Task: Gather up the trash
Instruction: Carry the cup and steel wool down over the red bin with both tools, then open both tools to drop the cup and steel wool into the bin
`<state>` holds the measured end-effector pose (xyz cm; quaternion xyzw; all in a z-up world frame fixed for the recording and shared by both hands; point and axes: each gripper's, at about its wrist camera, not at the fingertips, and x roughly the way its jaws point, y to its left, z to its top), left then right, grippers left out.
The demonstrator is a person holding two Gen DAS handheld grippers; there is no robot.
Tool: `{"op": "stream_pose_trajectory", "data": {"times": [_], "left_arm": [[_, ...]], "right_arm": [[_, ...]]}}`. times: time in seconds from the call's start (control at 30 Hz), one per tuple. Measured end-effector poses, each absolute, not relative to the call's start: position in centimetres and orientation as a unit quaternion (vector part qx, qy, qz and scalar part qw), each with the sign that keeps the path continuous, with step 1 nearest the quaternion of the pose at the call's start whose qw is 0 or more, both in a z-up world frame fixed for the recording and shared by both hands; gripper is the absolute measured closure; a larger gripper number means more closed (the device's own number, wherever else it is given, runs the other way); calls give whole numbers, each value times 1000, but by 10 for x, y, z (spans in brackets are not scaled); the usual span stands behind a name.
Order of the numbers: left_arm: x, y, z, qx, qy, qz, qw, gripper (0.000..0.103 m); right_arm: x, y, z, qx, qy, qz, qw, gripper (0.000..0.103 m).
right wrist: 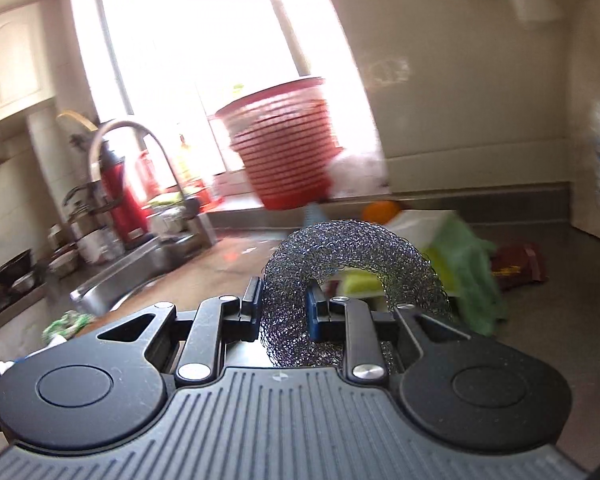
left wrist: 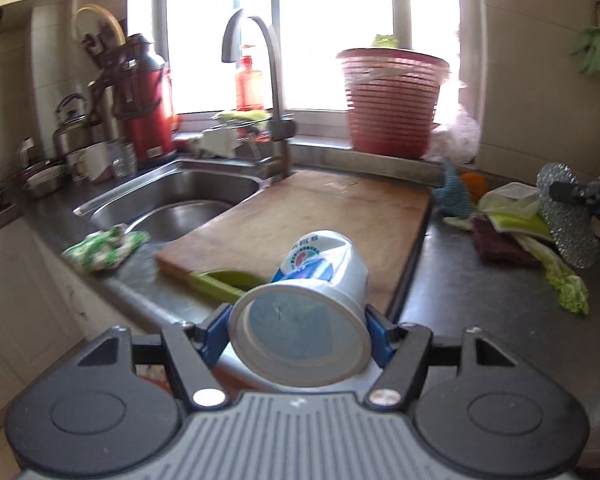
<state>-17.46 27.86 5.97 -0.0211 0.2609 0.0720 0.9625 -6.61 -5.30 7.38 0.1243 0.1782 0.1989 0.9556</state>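
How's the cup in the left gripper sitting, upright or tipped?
Tipped. The white cup lies sideways in the left gripper, its flat base facing the camera, above the cutting board.

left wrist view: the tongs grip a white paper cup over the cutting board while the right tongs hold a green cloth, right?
Not quite. The right tongs hold a steel wire scourer, not a green cloth, as the right wrist view shows. The left tongs do grip the white paper cup.
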Motion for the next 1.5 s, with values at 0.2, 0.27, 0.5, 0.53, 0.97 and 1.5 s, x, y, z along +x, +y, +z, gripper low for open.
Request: {"op": "stream_pose_trajectory", "data": {"times": [0.2, 0.27, 0.5, 0.53, 0.97, 1.5], "left_arm": [[-198, 327, 45, -33, 281, 134, 950, 35], [-205, 341, 39, -37, 289, 154, 944, 35], [-219, 388, 14, -52, 319, 224, 919, 35], [-220, 394, 9, -54, 324, 233, 916, 35], [-214, 441, -38, -86, 376, 274, 881, 35], [-197, 460, -68, -94, 413, 260, 868, 35]], "right_arm": [[-78, 5, 88, 113, 197, 280, 933, 77], [-82, 26, 90, 111, 208, 311, 921, 77], [-86, 113, 84, 96, 260, 420, 864, 77], [-84, 125, 81, 94, 269, 431, 856, 77], [-69, 239, 27, 76, 403, 520, 750, 76], [-52, 264, -12, 93, 499, 490, 708, 71]]}}
